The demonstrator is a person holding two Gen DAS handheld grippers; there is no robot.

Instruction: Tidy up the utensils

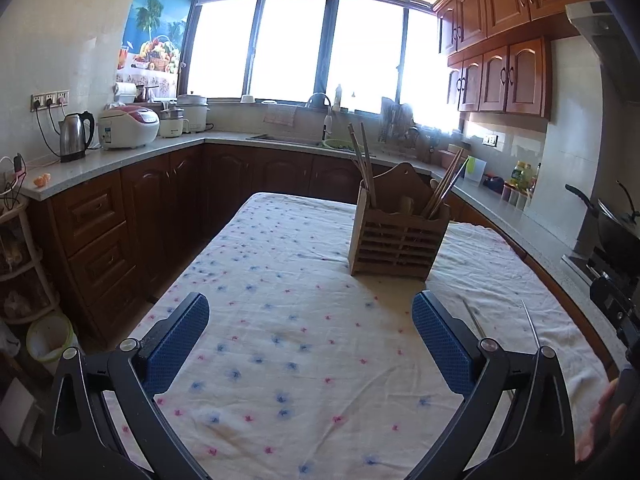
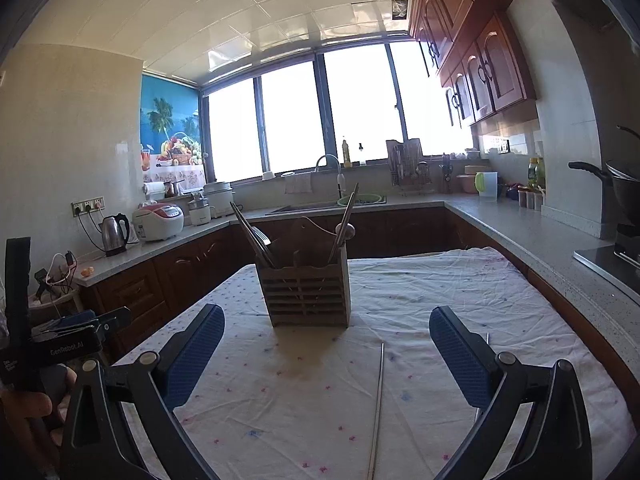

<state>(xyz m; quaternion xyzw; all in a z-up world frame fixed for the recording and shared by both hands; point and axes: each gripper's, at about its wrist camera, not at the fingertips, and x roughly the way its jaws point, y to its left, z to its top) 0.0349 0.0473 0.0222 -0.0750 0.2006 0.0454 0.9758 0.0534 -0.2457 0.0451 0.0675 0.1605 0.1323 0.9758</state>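
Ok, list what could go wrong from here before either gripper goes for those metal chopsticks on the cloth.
1. The metal chopsticks are thin and lie flat on the wrinkled tablecloth; the right gripper, open above them, may pinch cloth or let one roll away.
2. The wooden holder already has utensils leaning out of it; a chopstick lowered in could knock them or tip the holder.
3. The second chopstick is partly hidden behind a finger.

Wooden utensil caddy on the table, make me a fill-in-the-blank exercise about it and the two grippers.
1. The slatted wooden utensil caddy stands on the floral ____.
2. Two thin metal chopsticks lie ____ the caddy, flat on the table.
3. The left gripper and the right gripper are both ____.

Missing words: tablecloth; outside; open
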